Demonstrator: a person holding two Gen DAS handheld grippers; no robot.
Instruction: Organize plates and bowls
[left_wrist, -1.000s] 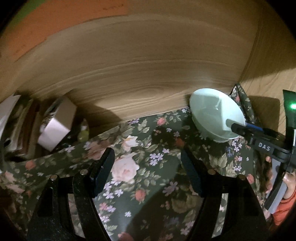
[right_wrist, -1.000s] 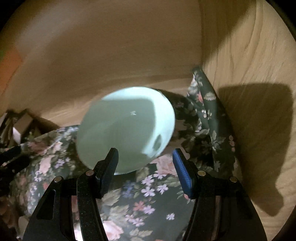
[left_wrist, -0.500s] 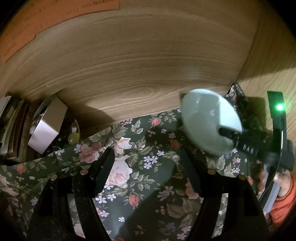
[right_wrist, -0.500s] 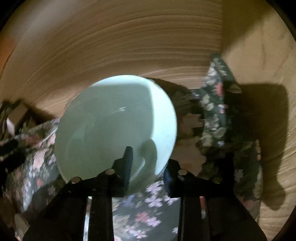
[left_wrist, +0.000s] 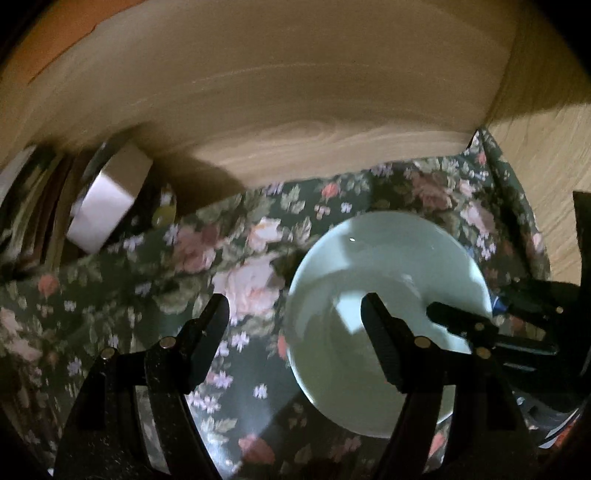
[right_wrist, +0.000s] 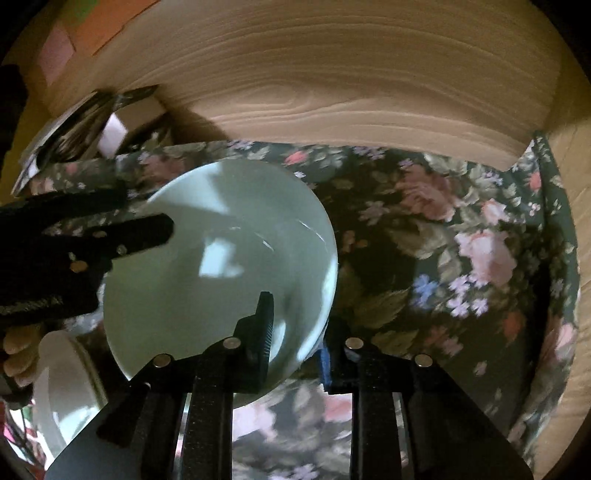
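Note:
A pale green bowl (left_wrist: 388, 280) (right_wrist: 221, 266) hangs tilted over the floral cloth (left_wrist: 147, 295), held by its rim. My right gripper (right_wrist: 299, 332) is shut on that rim, one finger inside the bowl and the blue-padded one behind it. In the left wrist view the right gripper (left_wrist: 476, 308) comes in from the right edge. My left gripper (left_wrist: 295, 325) stands open with nothing pressed between its pads. Its right finger overlaps the bowl in its own view. In the right wrist view the left gripper (right_wrist: 144, 210) reaches across the bowl's far left rim; whether it touches is unclear.
A wooden back wall (left_wrist: 295, 92) and a wooden side wall (left_wrist: 546, 166) close off the cloth. A white box (left_wrist: 107, 206) and stacked items sit at the back left. A white dish (right_wrist: 62, 387) and a person's fingers (right_wrist: 18, 350) show at the lower left.
The right gripper closed on the bowl's rim, tilted the bowl and carried it from the back right corner leftward towards the left gripper. The left gripper stayed open and hardly moved.

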